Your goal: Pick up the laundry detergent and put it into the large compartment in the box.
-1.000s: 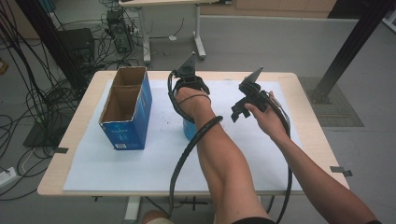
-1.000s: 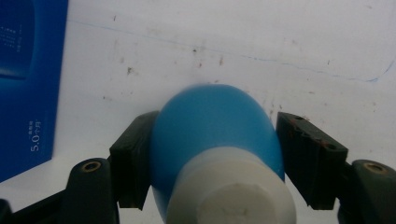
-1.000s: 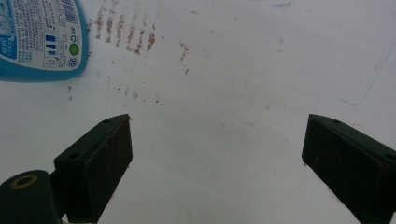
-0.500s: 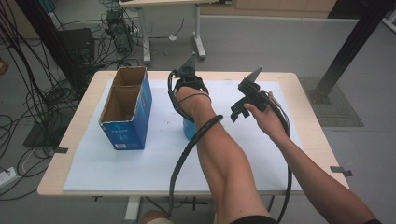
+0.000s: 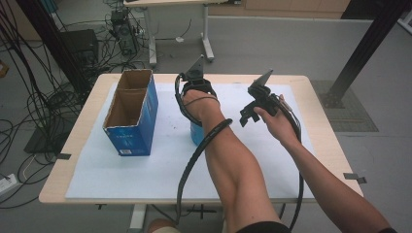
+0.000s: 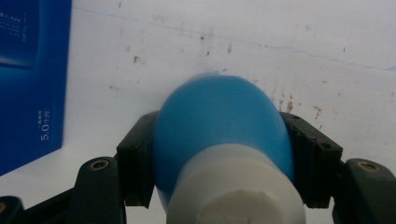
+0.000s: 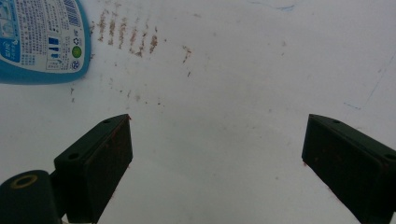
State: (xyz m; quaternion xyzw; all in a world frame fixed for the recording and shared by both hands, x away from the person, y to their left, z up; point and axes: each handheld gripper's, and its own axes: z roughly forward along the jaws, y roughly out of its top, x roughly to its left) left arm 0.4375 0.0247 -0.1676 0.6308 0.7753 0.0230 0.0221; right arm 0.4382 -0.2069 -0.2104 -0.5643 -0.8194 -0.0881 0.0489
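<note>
Left claw (image 6: 219,154) is clamped on a blue bottle (image 6: 219,126), one jaw on each side of the rounded shoulder, just above the white cap (image 6: 236,191), which points back toward the camera. In the high view the bottle (image 5: 196,133) sits under the left hand, low over the white sheet on the table (image 5: 311,87); whether it rests on the sheet or is lifted clear cannot be told.

Right claw (image 7: 215,158) is spread wide with nothing between the jaws, bare stained sheet below it. A corner of the bottle's printed label (image 7: 42,37) is seen ahead and to the left of this claw, well apart from it.

Open blue carton (image 5: 130,112) stands to the left of the left claw, near but not touching.

Handling, judged:
- Plastic body, likely smooth and a bit slippery; walls probably flex under squeeze, so moderate force is advised.
- Fill level unknown, so weight is uncertain; if full, the mass sits beyond the jaws and a swing can be expected.
- The shoulder curves away from the pads, so slip toward the cap is the risk. The straighter body below the shoulder would be the safer place to grip.
- The cap is stiffer, but narrow and round.
</note>
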